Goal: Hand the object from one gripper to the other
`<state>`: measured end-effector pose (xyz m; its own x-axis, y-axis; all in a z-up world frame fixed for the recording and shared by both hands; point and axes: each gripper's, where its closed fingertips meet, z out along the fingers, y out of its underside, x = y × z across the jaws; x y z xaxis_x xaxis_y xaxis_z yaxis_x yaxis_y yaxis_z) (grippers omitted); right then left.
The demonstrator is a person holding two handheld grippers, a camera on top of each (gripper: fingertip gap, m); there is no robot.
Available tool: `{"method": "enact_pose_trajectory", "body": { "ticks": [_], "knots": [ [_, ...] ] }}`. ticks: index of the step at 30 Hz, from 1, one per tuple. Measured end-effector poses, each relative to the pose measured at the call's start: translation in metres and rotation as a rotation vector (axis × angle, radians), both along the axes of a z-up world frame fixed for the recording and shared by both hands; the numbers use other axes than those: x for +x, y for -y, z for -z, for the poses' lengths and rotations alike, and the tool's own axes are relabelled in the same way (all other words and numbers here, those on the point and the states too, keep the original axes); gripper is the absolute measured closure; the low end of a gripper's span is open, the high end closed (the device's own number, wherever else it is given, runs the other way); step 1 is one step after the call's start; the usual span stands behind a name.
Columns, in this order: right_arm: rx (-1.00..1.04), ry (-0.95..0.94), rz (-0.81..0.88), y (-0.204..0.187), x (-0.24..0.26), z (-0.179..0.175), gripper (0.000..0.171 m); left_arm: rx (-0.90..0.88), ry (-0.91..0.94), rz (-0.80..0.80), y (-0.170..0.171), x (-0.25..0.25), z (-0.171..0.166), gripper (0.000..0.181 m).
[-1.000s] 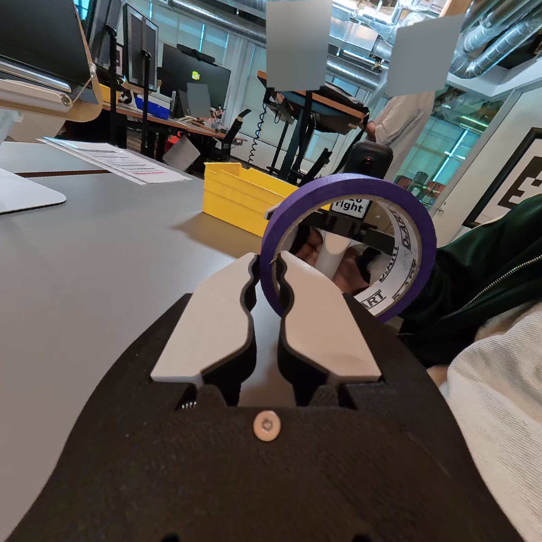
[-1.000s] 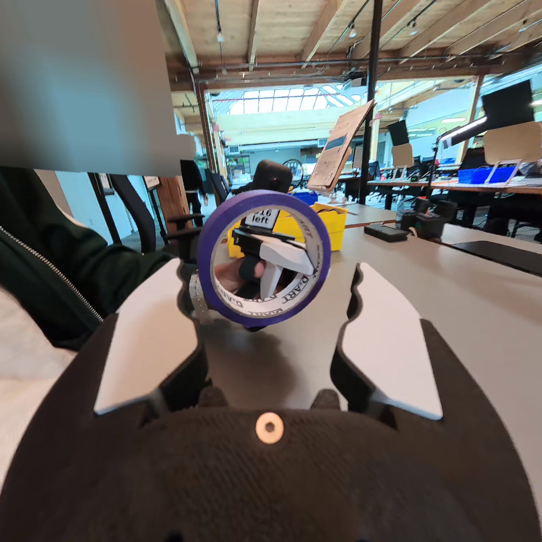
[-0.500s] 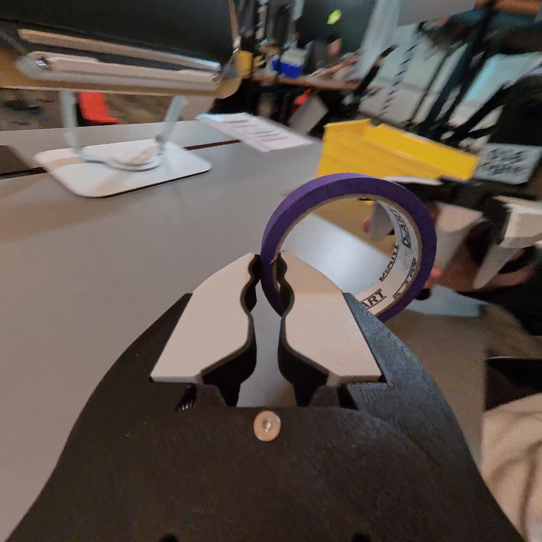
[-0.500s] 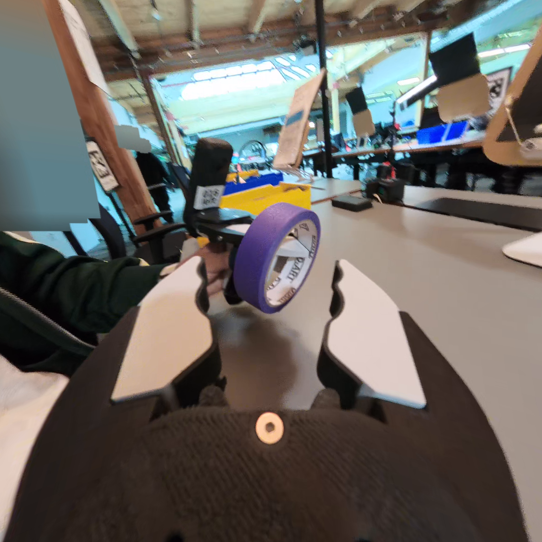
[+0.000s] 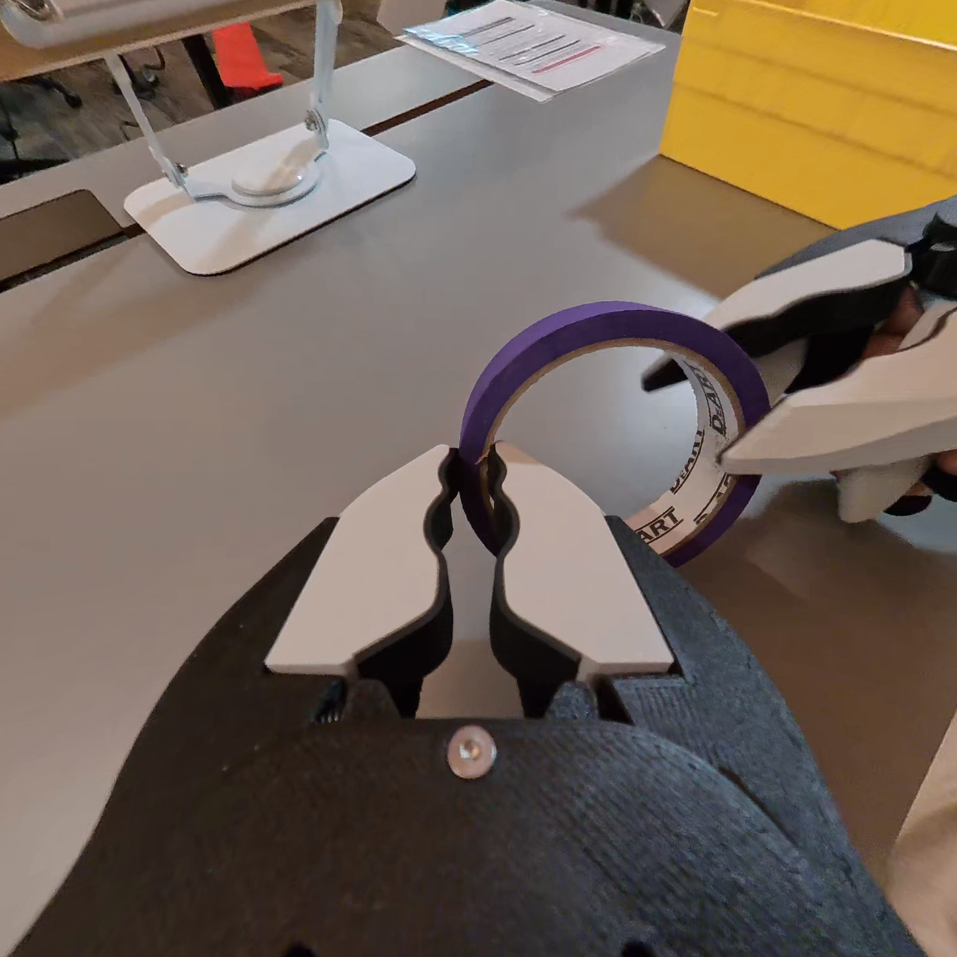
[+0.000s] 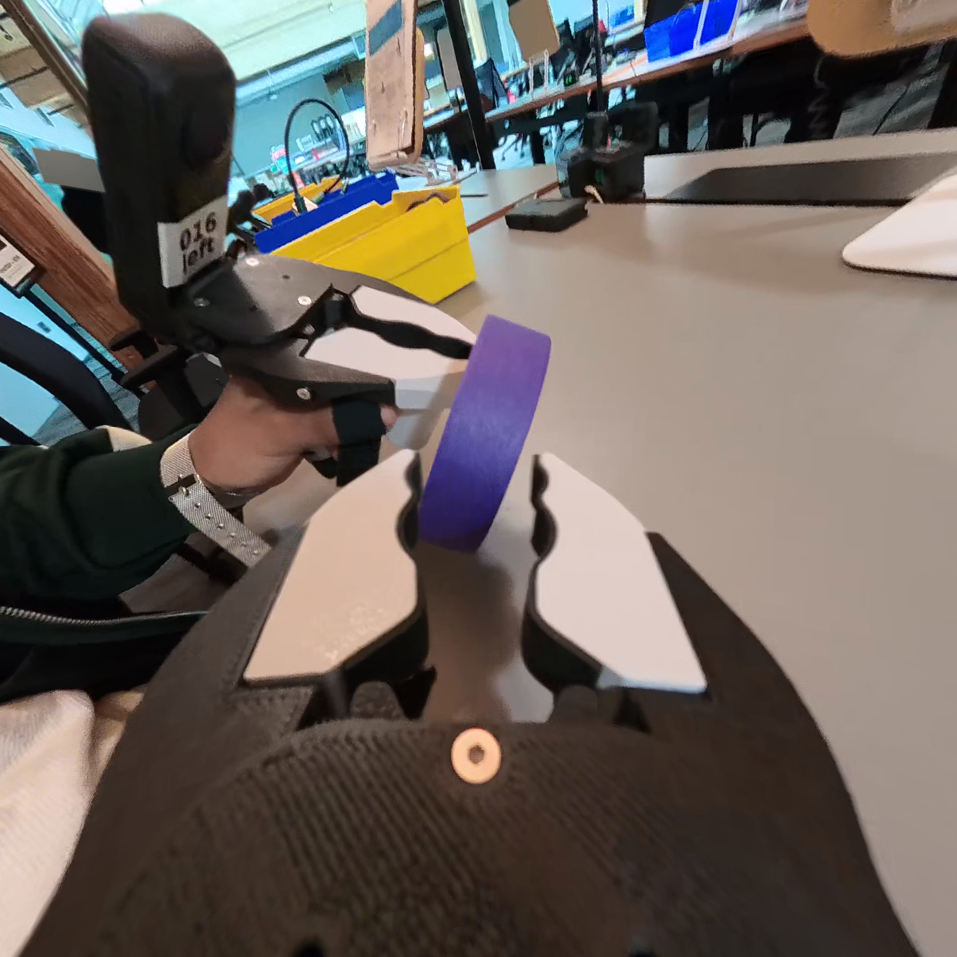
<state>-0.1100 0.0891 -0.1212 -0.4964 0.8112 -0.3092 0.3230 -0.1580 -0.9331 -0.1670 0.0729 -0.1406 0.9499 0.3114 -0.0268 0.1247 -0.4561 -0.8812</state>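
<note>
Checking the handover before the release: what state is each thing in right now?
Purple tape roll: on edge, held clear above the grey table.
Left tongs: shut on the roll's rim.
Right tongs: open, fingers either side of the roll, not yet gripping.
Yellow bin: open-topped, standing on the table.

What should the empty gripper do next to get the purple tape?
Probably close. The right hand-held gripper is open with its fingers on either side of the purple tape roll, while the left hand-held gripper clamps the roll's opposite edge. Closing secures the roll before the left lets go.
</note>
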Motion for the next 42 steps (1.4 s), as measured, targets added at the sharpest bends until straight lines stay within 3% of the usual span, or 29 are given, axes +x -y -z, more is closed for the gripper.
{"method": "enact_pose_trajectory", "body": {
  "ticks": [1, 8, 11, 15, 20, 24, 31, 36, 37, 40, 42],
  "knots": [
    [-0.013, 0.020, -0.016, 0.001, 0.001, 0.002, 0.138, 0.000, -0.008, -0.003, 0.001, -0.001, -0.001, 0.171],
    [-0.100, 0.085, -0.034, -0.006, 0.000, -0.001, 0.142, 0.062, -0.026, 0.019, -0.003, 0.002, -0.004, 0.169],
    [-0.150, 0.072, -0.005, -0.021, -0.001, -0.007, 0.142, 0.167, 0.059, 0.043, -0.007, 0.004, -0.010, 0.137],
    [-0.325, 0.030, 0.007, -0.047, -0.002, -0.024, 0.142, 0.347, 0.252, 0.103, -0.008, 0.007, -0.023, 0.125],
    [-0.646, 0.022, -0.052, -0.067, 0.000, -0.037, 0.143, 0.543, 0.691, 0.270, -0.011, 0.023, -0.033, 0.127],
    [-0.792, 0.006, -0.127, -0.062, 0.003, -0.045, 0.143, 0.620, 1.028, 0.409, -0.015, 0.041, -0.037, 0.131],
    [-0.762, -0.016, -0.186, -0.049, 0.007, -0.051, 0.143, 0.657, 1.093, 0.536, -0.013, 0.058, -0.049, 0.153],
    [-0.751, -0.028, -0.160, -0.049, 0.004, -0.049, 0.142, 0.643, 1.032, 0.508, -0.012, 0.054, -0.050, 0.154],
    [-0.724, -0.034, -0.124, -0.051, 0.002, -0.046, 0.139, 0.637, 1.007, 0.494, -0.012, 0.052, -0.049, 0.154],
    [-0.579, -0.078, 0.034, -0.064, -0.011, -0.036, 0.088, 0.664, 0.959, 0.444, -0.009, 0.044, -0.054, 0.154],
    [-0.513, -0.132, 0.103, -0.074, -0.012, -0.040, 0.080, 0.681, 0.935, 0.375, -0.006, 0.031, -0.051, 0.153]
  ]
}}
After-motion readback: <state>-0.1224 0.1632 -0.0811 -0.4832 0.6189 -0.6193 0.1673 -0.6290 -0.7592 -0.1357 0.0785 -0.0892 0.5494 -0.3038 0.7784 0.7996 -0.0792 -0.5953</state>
